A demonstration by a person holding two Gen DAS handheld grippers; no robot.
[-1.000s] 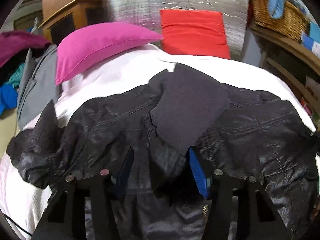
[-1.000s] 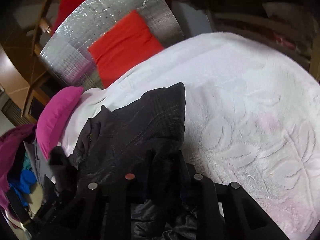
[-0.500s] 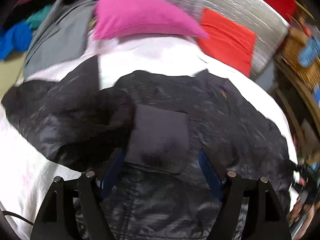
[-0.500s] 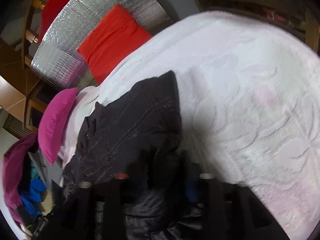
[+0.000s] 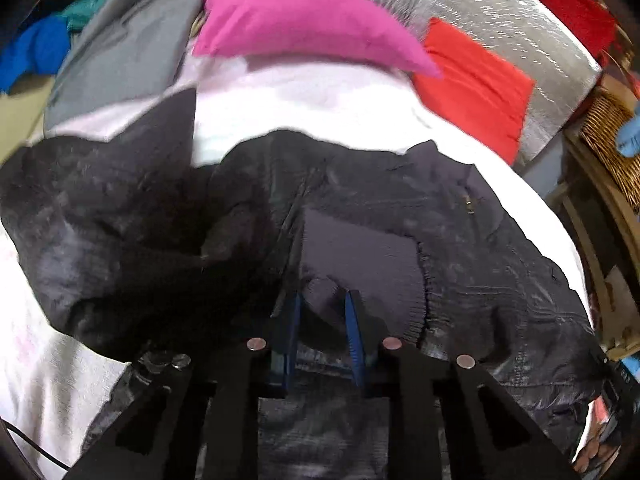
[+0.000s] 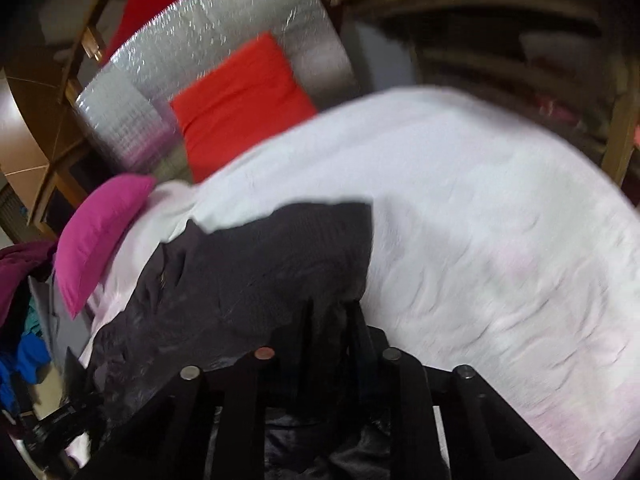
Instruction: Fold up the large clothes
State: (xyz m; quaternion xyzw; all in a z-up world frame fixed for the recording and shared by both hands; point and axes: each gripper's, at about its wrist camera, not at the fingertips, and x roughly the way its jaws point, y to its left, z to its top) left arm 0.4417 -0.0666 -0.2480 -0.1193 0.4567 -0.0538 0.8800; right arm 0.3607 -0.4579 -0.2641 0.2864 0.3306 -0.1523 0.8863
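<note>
A shiny black jacket (image 5: 460,232) lies crumpled across the white bed cover (image 5: 304,108). Its dark knit band (image 5: 360,248) is folded over its middle. My left gripper (image 5: 322,300) is at the band's near edge; its jaws are closing and the blue pads (image 5: 294,320) pinch a fold of the knit. In the right wrist view the jacket (image 6: 256,272) fills the lower left. There my right gripper (image 6: 330,308) is shut on a bunch of the jacket's black fabric at its right edge. The fabric hides the fingertips.
A pink pillow (image 5: 304,20) and a red cushion (image 5: 476,80) lie at the bed's head against a silver foil panel (image 5: 520,12). A grey garment (image 5: 128,52) and a clothes pile (image 5: 32,48) are at the left. A wicker basket (image 5: 612,136) stands on the right.
My left gripper shifted over the jacket and rolled; its jaws spread wide around the knit band, then narrowed onto it. The right jaws opened briefly and shut again on the jacket's edge.
</note>
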